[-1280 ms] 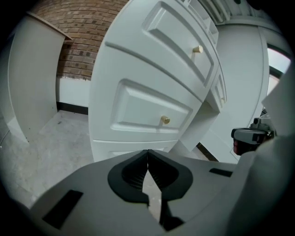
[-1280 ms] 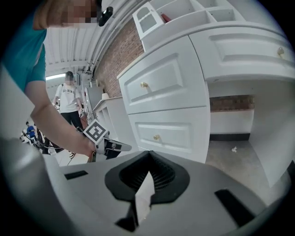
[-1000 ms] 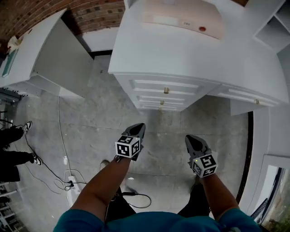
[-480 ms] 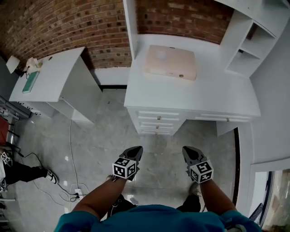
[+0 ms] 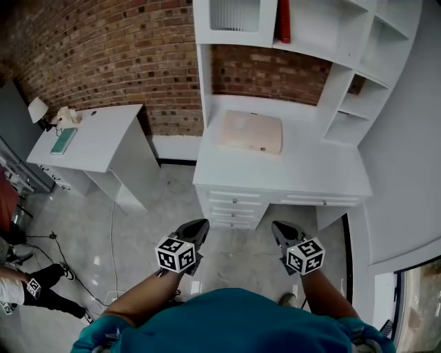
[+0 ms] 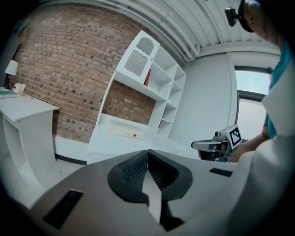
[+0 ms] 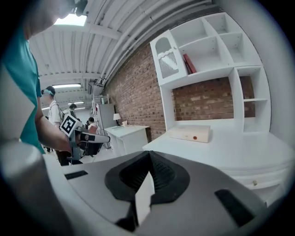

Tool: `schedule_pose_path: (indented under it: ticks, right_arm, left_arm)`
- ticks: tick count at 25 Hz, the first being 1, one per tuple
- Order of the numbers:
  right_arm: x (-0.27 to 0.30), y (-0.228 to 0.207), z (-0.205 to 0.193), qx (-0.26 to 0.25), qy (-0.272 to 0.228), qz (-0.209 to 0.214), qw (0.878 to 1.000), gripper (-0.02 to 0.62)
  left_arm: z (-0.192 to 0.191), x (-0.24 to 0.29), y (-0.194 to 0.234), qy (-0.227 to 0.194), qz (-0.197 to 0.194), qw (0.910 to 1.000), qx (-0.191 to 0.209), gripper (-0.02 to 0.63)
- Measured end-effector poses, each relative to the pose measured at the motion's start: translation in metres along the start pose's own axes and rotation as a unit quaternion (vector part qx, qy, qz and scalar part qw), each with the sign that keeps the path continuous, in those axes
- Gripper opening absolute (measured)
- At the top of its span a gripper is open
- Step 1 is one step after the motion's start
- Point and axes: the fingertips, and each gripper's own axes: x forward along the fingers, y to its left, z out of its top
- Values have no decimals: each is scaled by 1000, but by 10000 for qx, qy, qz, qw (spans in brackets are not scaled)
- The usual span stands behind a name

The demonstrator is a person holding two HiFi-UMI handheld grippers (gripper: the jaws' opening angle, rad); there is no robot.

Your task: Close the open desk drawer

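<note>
Our left gripper (image 5: 196,228) and right gripper (image 5: 279,230) are clenched empty, ribbed black pads (image 6: 132,172) pressed together. Ahead, well apart, the smooth white desk (image 5: 310,174) holds its panelled drawers (image 5: 234,206) beneath its top.

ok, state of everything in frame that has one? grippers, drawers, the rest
left gripper: shut, empty, held in the air short of the desk.
right gripper: shut, empty, also clear of the desk.
desk drawers: all look flush, none visibly pulled out.
beige box: lying flat on the desktop.
red book: upright on the upper shelf.
</note>
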Motion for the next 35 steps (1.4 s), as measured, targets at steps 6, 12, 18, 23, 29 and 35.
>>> schedule_pose_path:
  ticks: [6,12,18,23,29,35]
  right_arm:
    - [-29,2,71,-132,-351,43,9993,20]
    - [-46,2,123,-234,-635,-16,9977,21]
    - [-57,-1,162,-427,-777,-79,9960,20]
    - [-65,2,194,-535,-982,-96,9937,20]
    - [-72,6,213,-553,-1123,-70,9921,20]
    - [-73,7,215,-456,-1166,-38,9921,20]
  left_arm:
    - [69,-17,-29,-537,-239,9983,18,15]
    - [131,-29,-54,-829,-372,9937,660,15]
    - [176,-42,-71,-1097,-540,9891,823,15]
    - [200,-52,-74,-1213,-552,9867,927,15]
    - [210,-60,-81,-1259,-555,9847,1073,15]
    - [211,-64,-87,-1261,-602,9844,1065,15]
